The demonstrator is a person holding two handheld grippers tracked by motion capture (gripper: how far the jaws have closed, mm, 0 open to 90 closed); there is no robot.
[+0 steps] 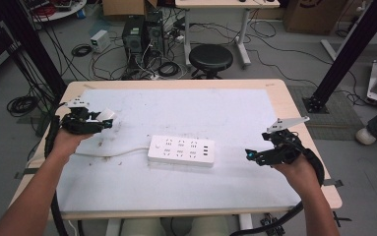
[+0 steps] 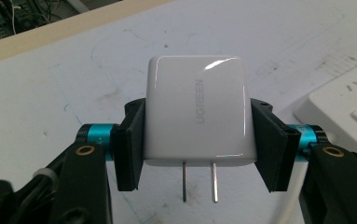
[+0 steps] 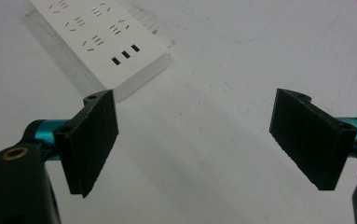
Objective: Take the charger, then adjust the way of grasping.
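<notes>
- Nearest the lens, at lower left: left forearm (image 1: 33,196), leading up to the left gripper (image 1: 102,122) above the table's left side.
- Clamped squarely on a white charger (image 2: 197,112), jaws pressed flat on its two sides, both prongs (image 2: 199,182) bare and pointing back toward the hand.
- Judged as the carrying step: charger lifted off the surface, well left of the power strip (image 1: 181,150), not yet plugged in.
- Ran leftward from the strip across the table: its white cord (image 1: 112,155).
- Lay flat at mid-table, sockets up and all unoccupied.
- Called next for a swing rightward over the strip, a turn of the wrist to aim the prongs downward, and a careful line-up with one two-slot socket before pressing in.
- Hovered to the right of the strip: right gripper (image 1: 250,156), jaws wide apart with nothing between them, well placed to steady the strip during the push.
- Covered most of the wooden table (image 1: 294,113): a scuffed white mat (image 1: 201,108), marked with scratches and smudges.
- Crowded the grey floor beyond, from left: coiled cables (image 1: 23,104), a computer tower (image 1: 139,34), a round black stool (image 1: 210,58), a slanted black frame post (image 1: 348,49) and, at far right, someone's shoe (image 1: 365,136).
</notes>
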